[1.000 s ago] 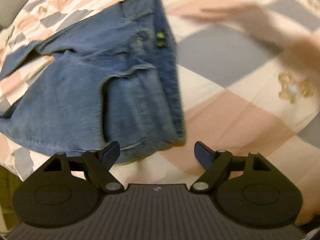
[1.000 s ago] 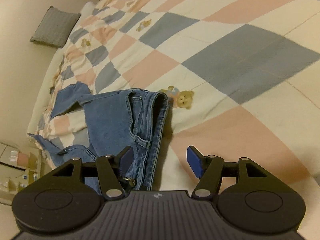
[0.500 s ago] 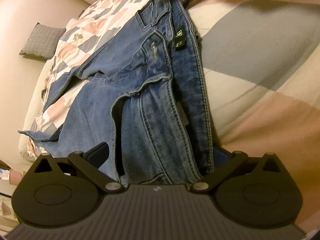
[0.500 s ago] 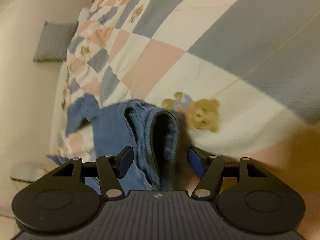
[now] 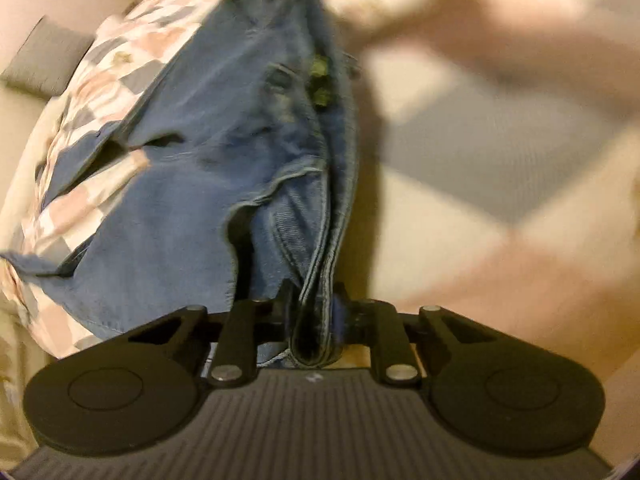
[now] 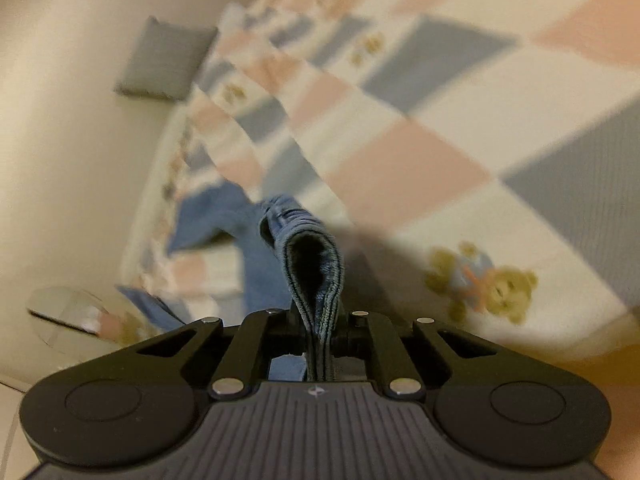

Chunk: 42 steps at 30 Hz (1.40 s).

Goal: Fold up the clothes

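Note:
A pair of blue jeans (image 5: pixel 192 208) lies on the checked quilt (image 5: pixel 460 152). My left gripper (image 5: pixel 314 312) is shut on the waistband end nearest me, and the denim folds up between its jaws. In the right wrist view the jeans (image 6: pixel 312 256) rise off the bed in a loop, and my right gripper (image 6: pixel 320 332) is shut on the waistband's other end. The legs trail away to the left over the quilt (image 6: pixel 420 160). A person's arm (image 5: pixel 500 28) shows blurred at the upper right of the left wrist view.
A grey pillow (image 6: pixel 164 60) lies at the far end of the bed by the beige wall, also seen as the grey pillow (image 5: pixel 44 60). A teddy bear patch (image 6: pixel 484 284) marks the quilt to the right. The bed's left edge drops toward a round object (image 6: pixel 64 312) on the floor.
Both grippers moved in onto the waistband and went from open to shut on it. The waistband has lifted off the quilt and both views have blurred with motion.

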Each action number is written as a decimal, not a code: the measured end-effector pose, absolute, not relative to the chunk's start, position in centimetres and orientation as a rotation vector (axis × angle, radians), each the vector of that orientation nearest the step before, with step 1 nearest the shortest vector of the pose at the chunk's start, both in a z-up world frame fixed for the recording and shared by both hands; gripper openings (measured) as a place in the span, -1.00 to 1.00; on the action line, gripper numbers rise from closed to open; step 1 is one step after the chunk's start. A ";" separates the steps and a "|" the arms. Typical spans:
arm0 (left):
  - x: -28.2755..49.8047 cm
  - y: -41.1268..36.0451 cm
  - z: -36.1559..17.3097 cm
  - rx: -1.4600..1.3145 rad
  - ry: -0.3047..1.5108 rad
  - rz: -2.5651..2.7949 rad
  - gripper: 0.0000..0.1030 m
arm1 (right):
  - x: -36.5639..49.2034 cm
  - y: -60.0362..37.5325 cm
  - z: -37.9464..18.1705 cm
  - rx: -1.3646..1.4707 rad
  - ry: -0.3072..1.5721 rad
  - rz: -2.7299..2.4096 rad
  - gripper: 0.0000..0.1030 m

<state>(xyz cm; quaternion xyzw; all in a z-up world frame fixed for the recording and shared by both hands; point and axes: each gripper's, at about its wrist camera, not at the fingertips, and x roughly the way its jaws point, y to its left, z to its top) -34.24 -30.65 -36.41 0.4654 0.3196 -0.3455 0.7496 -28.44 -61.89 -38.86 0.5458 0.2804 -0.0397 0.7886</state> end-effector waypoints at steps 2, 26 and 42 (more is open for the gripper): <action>-34.6 -30.9 -32.2 0.973 0.620 -0.802 -0.82 | -30.0 -63.1 -35.9 1.190 0.522 -0.085 -0.82; -47.4 -36.0 -27.4 0.693 0.921 -1.502 -0.05 | -64.5 -61.0 -33.7 1.196 0.553 -0.836 0.09; 2.8 -17.8 -30.1 0.333 1.110 -0.372 0.49 | -61.6 -37.0 -41.6 1.900 0.387 -0.848 0.26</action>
